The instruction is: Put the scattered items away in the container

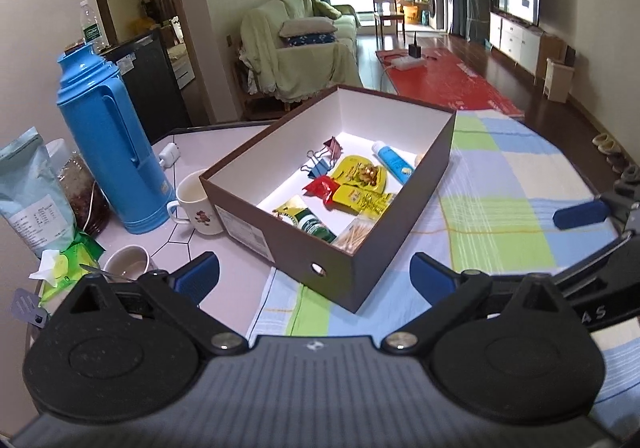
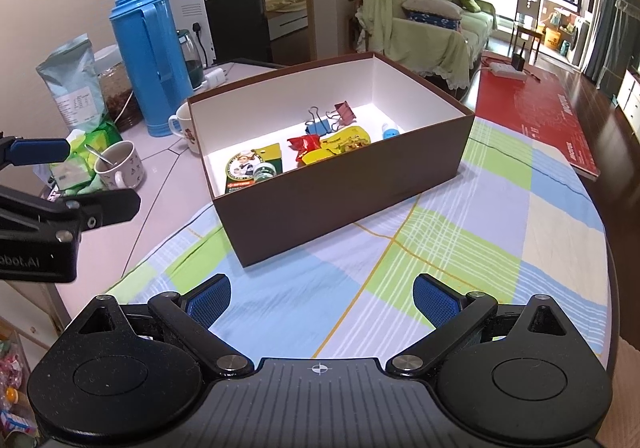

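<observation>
Off to my left the blue thermos [image 1: 114,151], two mugs [image 1: 198,203] and food bags crowd the bare tabletop; they look like standing kitchen things, so I judge they are not mine to tidy. My left gripper [image 1: 314,276] hangs just short of the brown box [image 1: 320,248], fingers spread wide with nothing between them. The box sits on the checked cloth [image 2: 460,248] with its open top toward me, and everything small lies inside it: two binder clips [image 2: 320,125], red and yellow snack packets [image 2: 332,145], a blue-and-white tube [image 1: 394,163], a green carded jar [image 2: 256,167] and cotton swabs [image 1: 354,236]. My right gripper [image 2: 320,298] hovers low over clear cloth, equally wide and empty. With nothing loose left, the tidying looks finished.
</observation>
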Motion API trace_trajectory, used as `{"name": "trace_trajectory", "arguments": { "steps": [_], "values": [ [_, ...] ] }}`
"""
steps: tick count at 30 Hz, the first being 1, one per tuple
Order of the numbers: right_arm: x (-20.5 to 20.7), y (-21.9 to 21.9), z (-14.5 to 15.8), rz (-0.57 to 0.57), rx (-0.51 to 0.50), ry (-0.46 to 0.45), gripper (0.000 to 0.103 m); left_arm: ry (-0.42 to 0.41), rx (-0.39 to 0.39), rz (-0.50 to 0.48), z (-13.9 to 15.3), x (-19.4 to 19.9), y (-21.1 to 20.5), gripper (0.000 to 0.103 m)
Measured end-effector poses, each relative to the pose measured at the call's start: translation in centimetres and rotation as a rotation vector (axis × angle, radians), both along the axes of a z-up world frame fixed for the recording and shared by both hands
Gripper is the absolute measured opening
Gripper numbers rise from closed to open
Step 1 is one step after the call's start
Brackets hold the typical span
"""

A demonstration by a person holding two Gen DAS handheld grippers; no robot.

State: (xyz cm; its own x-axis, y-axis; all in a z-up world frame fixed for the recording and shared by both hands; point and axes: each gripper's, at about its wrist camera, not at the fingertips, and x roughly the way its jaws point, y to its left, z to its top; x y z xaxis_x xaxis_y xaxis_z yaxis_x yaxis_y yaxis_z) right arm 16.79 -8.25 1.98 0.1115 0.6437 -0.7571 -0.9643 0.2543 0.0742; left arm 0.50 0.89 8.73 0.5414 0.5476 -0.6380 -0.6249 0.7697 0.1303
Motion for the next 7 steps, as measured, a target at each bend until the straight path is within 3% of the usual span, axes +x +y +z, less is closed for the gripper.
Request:
{"name": "trace_trajectory", "arguments": {
  "steps": [7],
  "values": [
    [-0.4, -0.49, 0.11, 0.007, 0.006, -0.005, 0.1, -0.019, 0.009, -0.006, 0.38, -0.25, -0.22, 0.1]
  ]
}}
